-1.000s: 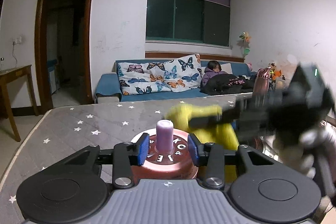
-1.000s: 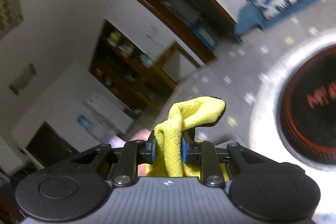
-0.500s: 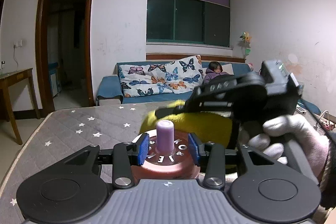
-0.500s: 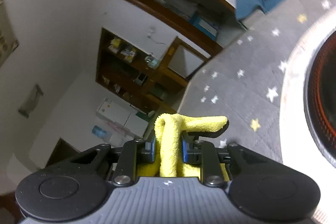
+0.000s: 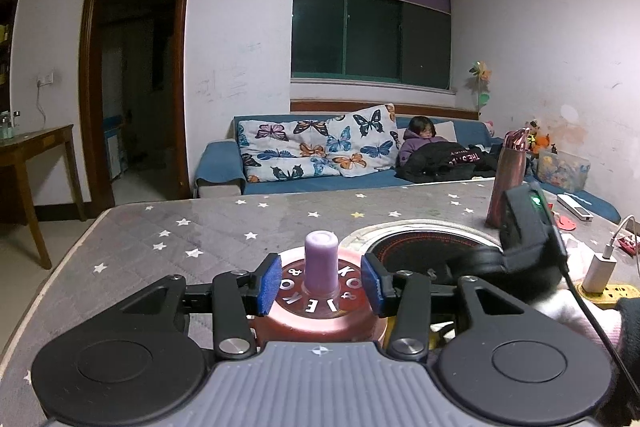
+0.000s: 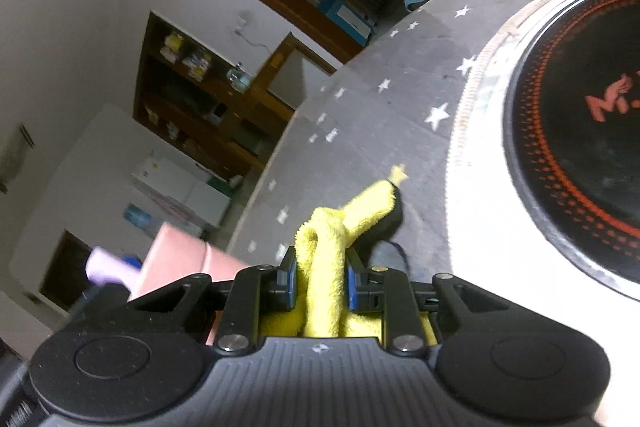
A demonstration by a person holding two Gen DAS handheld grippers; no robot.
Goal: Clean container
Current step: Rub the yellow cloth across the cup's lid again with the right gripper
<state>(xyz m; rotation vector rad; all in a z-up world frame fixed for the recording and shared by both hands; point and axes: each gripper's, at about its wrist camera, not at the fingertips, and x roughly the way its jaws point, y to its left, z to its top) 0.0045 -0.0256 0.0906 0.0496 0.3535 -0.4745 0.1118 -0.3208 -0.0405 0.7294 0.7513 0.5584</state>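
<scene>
Star-printed grey table cover fills a living room's near foreground, where the left gripper straddles a pink container, its jaws just easing apart beside the lid. At the container's right, the right gripper stays clamped on a yellow cloth. Best practice, by appearances: steady the container firmly, then wipe its side with slow, pressing strokes.
</scene>
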